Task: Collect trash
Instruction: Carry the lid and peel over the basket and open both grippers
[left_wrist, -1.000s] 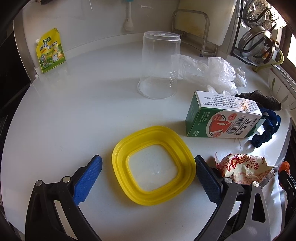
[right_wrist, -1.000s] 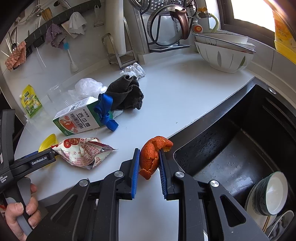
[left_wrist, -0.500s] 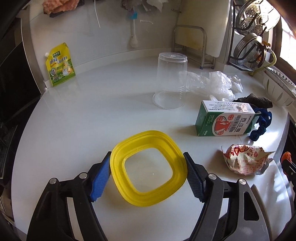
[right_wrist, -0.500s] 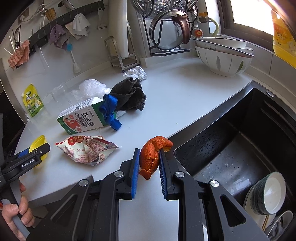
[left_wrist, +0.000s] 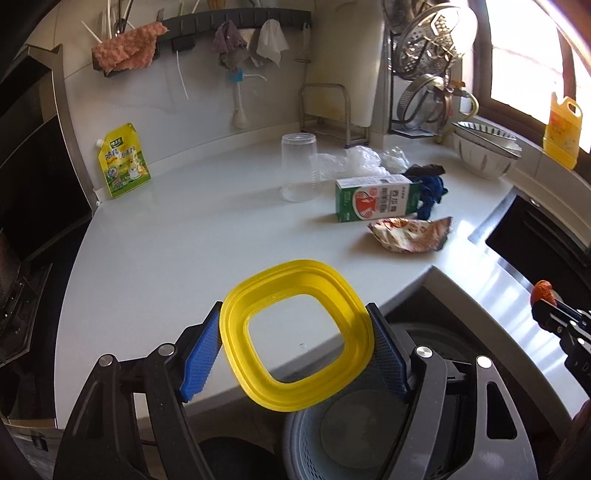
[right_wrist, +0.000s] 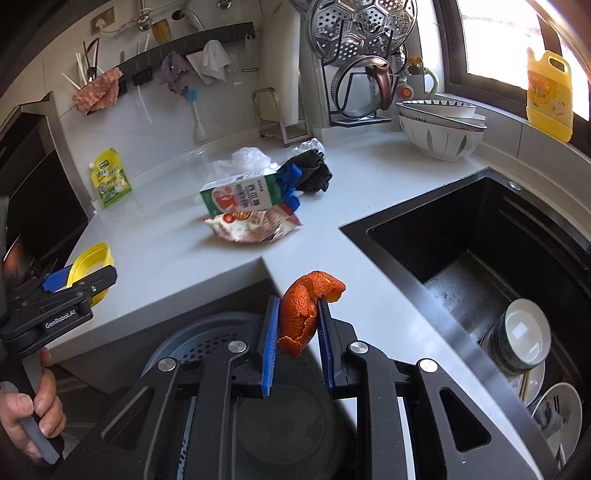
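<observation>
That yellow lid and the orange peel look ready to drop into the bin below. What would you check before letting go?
1. Yellow lid gripped between the left tool's pads: ok.
2. Orange peel pinched in the right tool: ok.
3. Bin under the lid: partly; the lid's far half hangs over the counter edge: not ok.
4. Bin beneath the peel: ok.
5. Bin's opening clear: cannot tell.
6. Wrapper and carton on the counter, not yet collected: not ok.
</observation>
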